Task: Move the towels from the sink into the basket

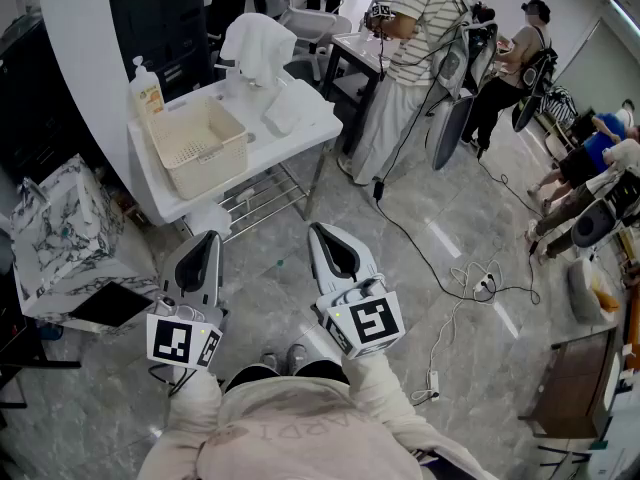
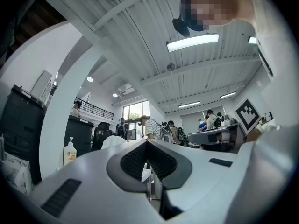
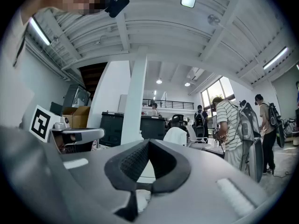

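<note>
A white towel (image 1: 258, 46) hangs bunched over the tap at the back of the white sink table (image 1: 165, 203). A second, folded towel (image 1: 282, 116) lies flat beside it. The cream basket (image 1: 232, 140) stands on the table's left part, and nothing shows inside it. My left gripper (image 1: 207, 240) and right gripper (image 1: 322, 231) are held side by side over the floor, well short of the table. Both are shut with nothing between their jaws. The hanging towel shows small beyond the left gripper (image 2: 147, 141) as a white towel (image 2: 113, 142), and beyond the right gripper (image 3: 148, 141) as a white towel (image 3: 176, 135).
A soap bottle (image 1: 147, 86) stands at the table's back left. A marbled bag (image 1: 60, 230) and a dark panel (image 1: 110, 306) lie on the floor at left. A person in a striped shirt (image 1: 425, 13) stands by a desk behind. Cables (image 1: 440, 268) trail across the floor at right.
</note>
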Available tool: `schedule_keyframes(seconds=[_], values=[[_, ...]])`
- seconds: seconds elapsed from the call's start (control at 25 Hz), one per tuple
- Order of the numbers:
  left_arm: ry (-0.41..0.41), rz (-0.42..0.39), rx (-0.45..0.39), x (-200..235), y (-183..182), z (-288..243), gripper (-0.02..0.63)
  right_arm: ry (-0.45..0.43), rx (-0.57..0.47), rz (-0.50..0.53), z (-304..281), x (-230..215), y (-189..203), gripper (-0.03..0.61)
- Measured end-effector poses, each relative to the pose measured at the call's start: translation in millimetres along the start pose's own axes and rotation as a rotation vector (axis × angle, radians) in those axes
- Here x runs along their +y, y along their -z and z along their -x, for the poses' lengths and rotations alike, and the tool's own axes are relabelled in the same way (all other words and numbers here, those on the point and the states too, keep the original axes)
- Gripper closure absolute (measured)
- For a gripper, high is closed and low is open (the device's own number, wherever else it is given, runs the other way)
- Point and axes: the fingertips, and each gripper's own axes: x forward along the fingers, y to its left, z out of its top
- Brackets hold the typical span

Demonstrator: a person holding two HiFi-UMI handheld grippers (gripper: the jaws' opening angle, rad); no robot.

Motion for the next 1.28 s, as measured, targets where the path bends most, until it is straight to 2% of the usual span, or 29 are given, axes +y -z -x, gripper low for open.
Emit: schedule_keyframes(seconds=[0.56, 0.68, 0.8, 0.92, 1.28], values=[[0.014, 0.009, -0.004, 14, 0, -1, 0.609, 0.007, 0.011, 0.028, -14, 8, 0, 0.569], [0.024, 0.005, -0.003, 19, 3, 1, 0.609, 0.033, -0.018, 0.022, -17, 8, 0, 0.569], [0.033, 0.002, -0.001, 25, 6, 2, 0.609, 0.014, -0.058, 0.012, -19, 12, -1, 0.569], [0.040, 0.005, -0.004, 31, 8, 0, 0.609, 0.015, -0.056, 0.015, -21, 11, 1, 0.569], [0.047, 0.002, -0.016, 45, 14, -33, 0.609, 0.014, -0.070, -0.002, -49, -12, 6, 0.568]])
